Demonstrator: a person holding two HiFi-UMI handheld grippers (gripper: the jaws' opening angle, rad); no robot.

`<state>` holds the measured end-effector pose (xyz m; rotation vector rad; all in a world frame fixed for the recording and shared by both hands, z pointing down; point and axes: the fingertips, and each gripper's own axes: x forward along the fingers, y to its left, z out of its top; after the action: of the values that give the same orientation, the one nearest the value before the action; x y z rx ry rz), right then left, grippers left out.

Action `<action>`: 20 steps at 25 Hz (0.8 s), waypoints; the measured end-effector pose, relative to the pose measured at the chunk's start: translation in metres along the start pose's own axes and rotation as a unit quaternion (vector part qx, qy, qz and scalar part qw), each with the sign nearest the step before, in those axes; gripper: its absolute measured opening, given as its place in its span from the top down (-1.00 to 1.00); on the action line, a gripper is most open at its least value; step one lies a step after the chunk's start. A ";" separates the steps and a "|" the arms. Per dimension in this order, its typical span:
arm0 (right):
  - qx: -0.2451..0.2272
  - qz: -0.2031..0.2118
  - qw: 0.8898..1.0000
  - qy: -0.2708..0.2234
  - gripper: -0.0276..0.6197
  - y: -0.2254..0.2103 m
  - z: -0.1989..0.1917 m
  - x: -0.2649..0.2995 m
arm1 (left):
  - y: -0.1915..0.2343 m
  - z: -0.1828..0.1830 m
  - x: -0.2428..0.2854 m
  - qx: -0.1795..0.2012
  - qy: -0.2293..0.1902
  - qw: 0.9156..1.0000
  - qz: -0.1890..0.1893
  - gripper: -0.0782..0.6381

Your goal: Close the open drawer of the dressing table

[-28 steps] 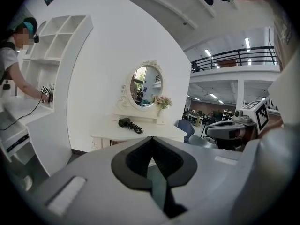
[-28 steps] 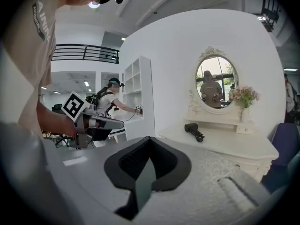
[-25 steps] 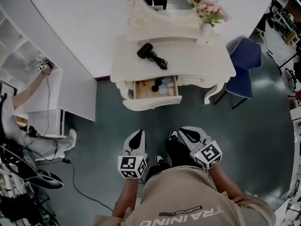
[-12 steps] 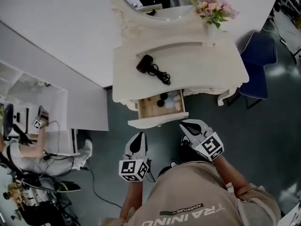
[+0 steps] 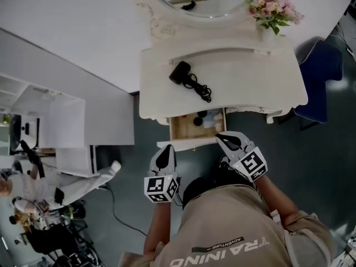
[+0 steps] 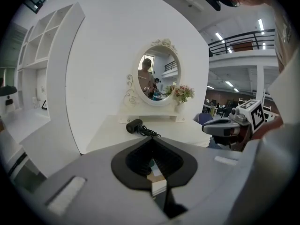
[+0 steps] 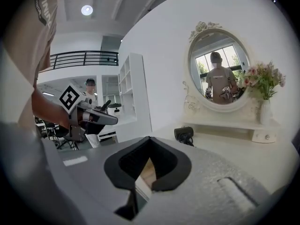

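The drawer point(image 5: 183, 131) stands pulled out from the front edge of the counter point(image 5: 250, 77), at 12 o'clock from the person. Its white front panel is nearest the body, and inside are some small items, too small to name. The left gripper point(image 5: 165, 151) is at 7 o'clock of the drawer front and the right gripper point(image 5: 223, 138) at 4 o'clock of it. Both are very near the panel, but I cannot tell whether they touch it. The fingers point(image 6: 93, 186) of each gripper are pressed together and hold nothing, which I judge right for this step, because it is a push and not a grasp. To do it well, I would lay both closed tips flat on the panel, one toward each end, and push evenly toward 12 o'clock, so that the drawer does not twist and jam. The push should slow near the end, so that the things inside do not slide.

The left gripper view shows the hair dryer point(image 6: 134, 125) on the counter at 12 o'clock and the right gripper at 3 o'clock. Of the drawer it shows only a strip of wood through the hollow between the fingers. Only the head view shows how far the drawer is out. The right gripper view shows the flowers point(image 7: 262, 81) at 3 o'clock of the mirror point(image 7: 220, 69), and in the mirror the person's reflection, which the head view mostly cuts off.
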<state>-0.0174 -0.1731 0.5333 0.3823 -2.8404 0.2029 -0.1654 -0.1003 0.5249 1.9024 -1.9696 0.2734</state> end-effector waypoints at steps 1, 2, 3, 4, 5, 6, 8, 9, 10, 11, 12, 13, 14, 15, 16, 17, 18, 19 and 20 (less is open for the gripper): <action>0.001 0.004 1.000 0.003 0.91 0.002 0.000 0.002 | 0.001 -0.005 0.002 0.002 0.010 1.000 0.001 0.73; 0.000 0.007 1.000 0.004 0.91 0.004 0.002 0.003 | 0.003 -0.010 0.004 -0.003 0.018 1.000 0.002 0.73; -0.002 0.011 1.000 0.007 0.91 0.005 0.003 0.005 | 0.005 -0.014 0.007 -0.014 0.024 1.000 0.002 0.73; -0.006 0.013 1.000 0.011 0.91 0.005 0.003 0.007 | 0.007 -0.017 0.009 -0.029 0.027 0.999 0.003 0.73; -0.009 0.015 1.000 0.015 0.91 0.004 0.002 0.009 | 0.010 -0.022 0.012 -0.042 0.029 0.999 0.003 0.73; -0.012 0.016 1.000 0.020 0.91 0.003 0.001 0.012 | 0.014 -0.027 0.014 -0.051 0.033 0.998 0.004 0.73; -0.016 0.013 0.999 0.026 0.91 0.002 0.001 0.019 | 0.023 -0.039 0.018 -0.054 0.045 0.998 0.005 0.73; -0.016 0.009 0.999 0.027 0.91 0.002 0.001 0.022 | 0.028 -0.046 0.019 -0.053 0.051 0.997 0.003 0.73; -0.015 0.004 1.000 0.027 0.91 0.001 0.003 0.025 | 0.032 -0.052 0.021 -0.049 0.057 0.997 0.001 0.73; -0.014 -0.003 1.000 0.027 0.91 0.000 0.005 0.027 | 0.035 -0.057 0.022 -0.042 0.064 0.997 -0.002 0.73; -0.013 -0.009 1.000 0.027 0.91 0.001 0.008 0.029 | 0.038 -0.064 0.024 -0.033 0.072 0.997 -0.006 0.73; -0.011 -0.015 0.999 0.027 0.91 0.002 0.009 0.031 | 0.040 -0.072 0.026 -0.024 0.083 0.996 -0.011 0.73; -0.010 -0.019 0.999 0.029 0.91 0.003 0.010 0.033 | 0.043 -0.081 0.028 -0.018 0.095 0.995 -0.015 0.73; -0.010 -0.022 0.999 0.032 0.91 0.005 0.009 0.035 | 0.046 -0.092 0.030 -0.018 0.107 0.994 -0.019 0.73; -0.011 -0.025 0.999 0.036 0.91 0.007 0.009 0.037 | 0.049 -0.103 0.033 -0.023 0.120 0.992 -0.022 0.73; -0.012 -0.027 0.999 0.039 0.91 0.008 0.009 0.040 | 0.051 -0.115 0.036 -0.029 0.132 0.990 -0.024 0.73; -0.013 -0.029 0.999 0.040 0.91 0.009 0.009 0.041 | 0.054 -0.127 0.038 -0.036 0.145 0.988 -0.027 0.73; -0.014 -0.032 0.999 0.041 0.91 0.009 0.011 0.043 | 0.056 -0.139 0.040 -0.040 0.158 0.986 -0.029 0.73; -0.015 -0.036 0.998 0.041 0.91 0.009 0.013 0.046 | 0.059 -0.151 0.043 -0.043 0.173 0.984 -0.031 0.73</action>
<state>-0.0655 -0.1777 0.5324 0.4575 -2.7402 0.1583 -0.2030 -0.0755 0.6863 1.7244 -1.6626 0.4587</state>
